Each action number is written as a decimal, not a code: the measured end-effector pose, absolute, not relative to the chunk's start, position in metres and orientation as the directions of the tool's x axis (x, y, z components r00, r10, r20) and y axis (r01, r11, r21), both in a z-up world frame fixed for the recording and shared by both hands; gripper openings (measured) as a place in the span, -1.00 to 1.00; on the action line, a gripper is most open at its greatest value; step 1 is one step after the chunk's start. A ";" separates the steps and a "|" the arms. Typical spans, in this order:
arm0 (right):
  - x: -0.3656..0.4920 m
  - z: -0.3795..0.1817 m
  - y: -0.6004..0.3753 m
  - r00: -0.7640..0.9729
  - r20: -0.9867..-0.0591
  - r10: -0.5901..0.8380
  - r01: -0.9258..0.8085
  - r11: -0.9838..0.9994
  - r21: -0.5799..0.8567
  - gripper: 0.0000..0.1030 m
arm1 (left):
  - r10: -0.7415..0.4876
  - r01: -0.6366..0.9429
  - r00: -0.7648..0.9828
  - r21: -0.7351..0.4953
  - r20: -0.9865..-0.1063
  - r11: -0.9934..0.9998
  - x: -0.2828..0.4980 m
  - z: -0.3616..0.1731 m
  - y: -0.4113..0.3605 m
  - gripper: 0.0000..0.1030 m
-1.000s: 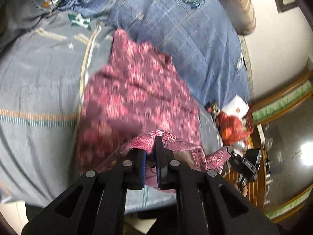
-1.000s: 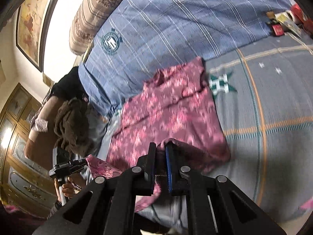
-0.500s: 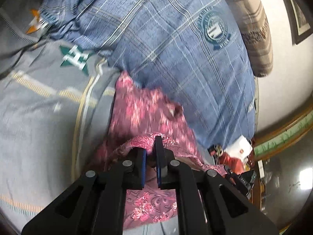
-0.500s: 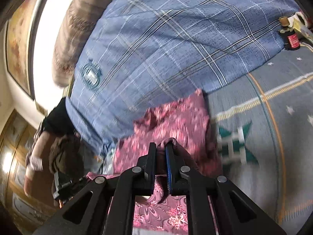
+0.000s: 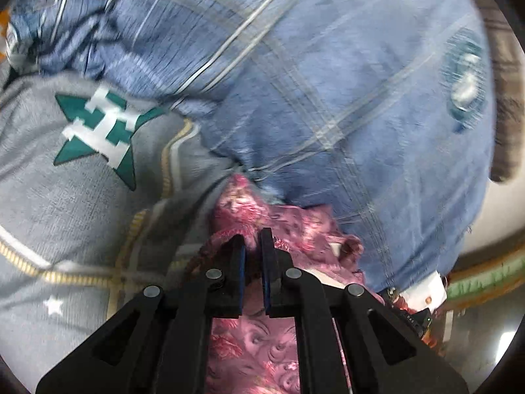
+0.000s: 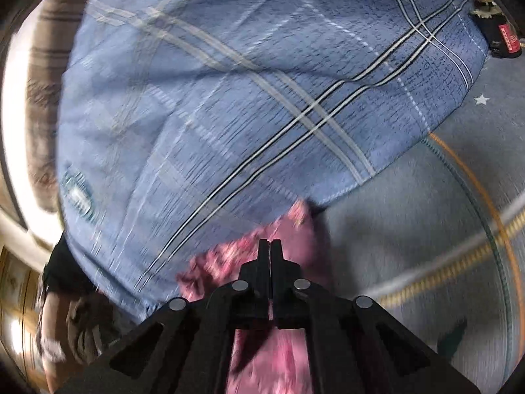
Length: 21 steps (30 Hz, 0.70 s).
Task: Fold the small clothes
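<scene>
- Left wrist view: the left tongs (image 5: 252,241) point forward and steeply down at the bed. Their jaws stand almost together, with a fold of the pink flowered garment (image 5: 288,233) pinched between the blue pads.
- The garment lies bunched under and ahead of these tongs, more of it showing below between the black arms. Its far tip touches the edge of the blue checked blanket (image 5: 328,98).
- To the left lies the grey bedsheet (image 5: 65,197) with yellow stripes, a small white star and a green star badge (image 5: 101,128). A striped brown pillow (image 5: 505,124) sits at the right edge beyond the blanket.
- Right wrist view: the right tongs (image 6: 269,246) also slant down toward the bed. Their jaws have just been closing and now meet tip to tip, with no cloth seen between the tips.
- The pink garment (image 6: 295,229) lies blurred under and just ahead of these tongs, at the seam where the blanket (image 6: 229,82) meets the bedsheet (image 6: 426,213). Whether any of it is caught lower down in the jaws cannot be told.
- A dark bottle with a red label (image 6: 503,37) stands at the upper right, well apart from the garment.
- At the lower left a person's arm (image 6: 52,315) shows, blurred.
</scene>
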State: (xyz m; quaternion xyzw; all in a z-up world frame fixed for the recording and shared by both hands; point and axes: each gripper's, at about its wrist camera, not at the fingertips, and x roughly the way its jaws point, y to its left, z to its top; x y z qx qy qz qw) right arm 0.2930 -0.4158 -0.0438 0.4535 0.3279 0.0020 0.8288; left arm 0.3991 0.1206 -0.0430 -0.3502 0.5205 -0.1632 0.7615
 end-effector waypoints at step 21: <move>0.301 -0.042 -0.376 0.628 -0.715 0.306 0.257 0.787 0.562 -0.06 | -0.636 -0.040 0.363 -0.693 -0.681 0.720 0.383 -0.018 0.165 0.14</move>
